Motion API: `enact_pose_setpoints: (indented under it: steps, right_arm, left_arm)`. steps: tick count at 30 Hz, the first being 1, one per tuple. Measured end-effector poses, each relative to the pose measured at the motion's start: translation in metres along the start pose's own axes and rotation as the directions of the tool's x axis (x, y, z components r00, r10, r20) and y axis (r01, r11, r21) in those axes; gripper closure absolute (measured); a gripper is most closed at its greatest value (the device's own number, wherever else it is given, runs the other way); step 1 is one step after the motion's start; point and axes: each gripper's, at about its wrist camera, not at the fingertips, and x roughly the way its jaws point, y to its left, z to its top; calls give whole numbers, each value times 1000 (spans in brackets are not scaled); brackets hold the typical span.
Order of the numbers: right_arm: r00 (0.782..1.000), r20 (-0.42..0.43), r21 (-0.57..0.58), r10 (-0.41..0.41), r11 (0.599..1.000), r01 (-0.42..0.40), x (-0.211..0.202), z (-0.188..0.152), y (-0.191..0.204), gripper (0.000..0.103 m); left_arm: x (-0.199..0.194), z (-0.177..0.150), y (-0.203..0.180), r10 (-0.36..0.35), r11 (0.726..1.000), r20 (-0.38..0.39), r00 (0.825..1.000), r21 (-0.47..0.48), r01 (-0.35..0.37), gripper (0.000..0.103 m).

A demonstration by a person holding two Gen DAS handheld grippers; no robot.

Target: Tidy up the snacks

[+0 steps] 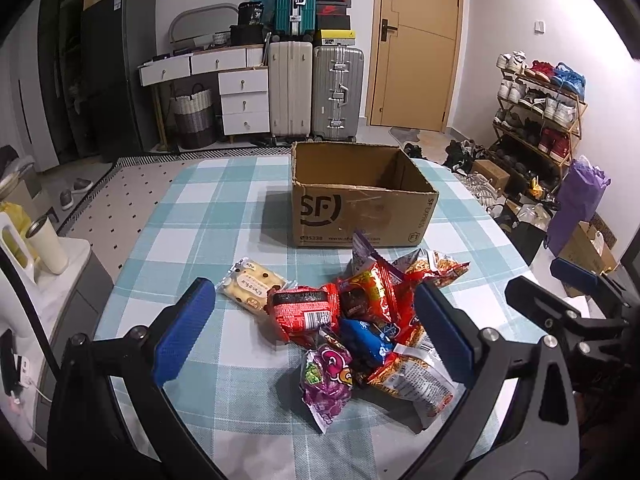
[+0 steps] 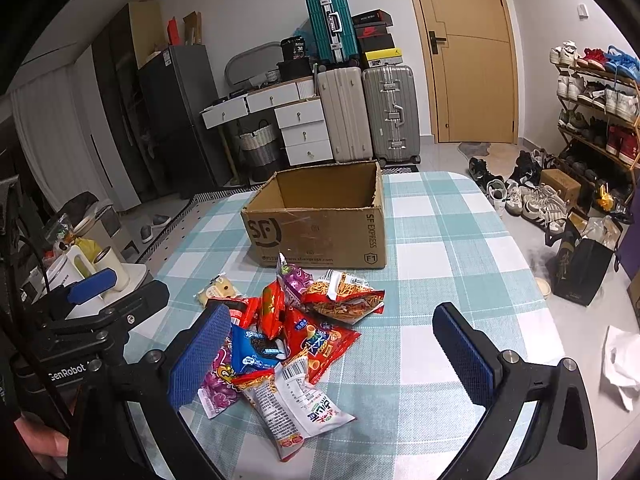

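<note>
A pile of snack packets (image 1: 360, 320) lies on the checked tablecloth; it also shows in the right wrist view (image 2: 288, 336). It holds a red packet (image 1: 304, 312), a blue cookie packet (image 1: 368, 340), a purple candy bag (image 1: 326, 384) and a pale cake packet (image 1: 250, 286) at its left. An open, empty cardboard box (image 1: 360, 196) stands just behind the pile, seen too in the right wrist view (image 2: 320, 220). My left gripper (image 1: 312, 332) is open and empty, hovering above the pile. My right gripper (image 2: 332, 360) is open and empty, above the pile's right side.
The table (image 2: 440, 240) has a rounded far edge. A white appliance with a cup (image 1: 44, 248) stands at the table's left. Suitcases (image 1: 316, 88), drawers and a door are behind. A shoe rack (image 2: 592, 112) and bags sit on the floor at the right.
</note>
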Motion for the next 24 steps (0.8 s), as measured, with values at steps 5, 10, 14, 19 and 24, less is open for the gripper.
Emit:
enact_pose_setpoints:
  steps: [5,10,14,19,24]
  right_arm:
    - [1000,-2,4,5,1000,-5,1,-1,-1,0]
    - [1000,-2,6,4,1000,-4,0,-2,-1,0]
    - [1000,-1,6,6,1000,-6,1,-2,-2,0]
    - [1000,1,10,4,1000,-4,2,-4,-2,0]
    - [1000,1,11,4,1000,-4,1,-3,-2,0]
  left_arm:
    - [1,0,1,0,1000,1,1000,-2,0,3]
    - [2,-1,2,0,1000,-3,1000,-3,0,3]
    - [1,-2,2,-3,1000,-9,1000,-6,2,3]
    - [1,-2,2,-3,1000,-9,1000,-5,3,3]
    - [1,-3,2,0,1000,-9,1000,-8,0,3]
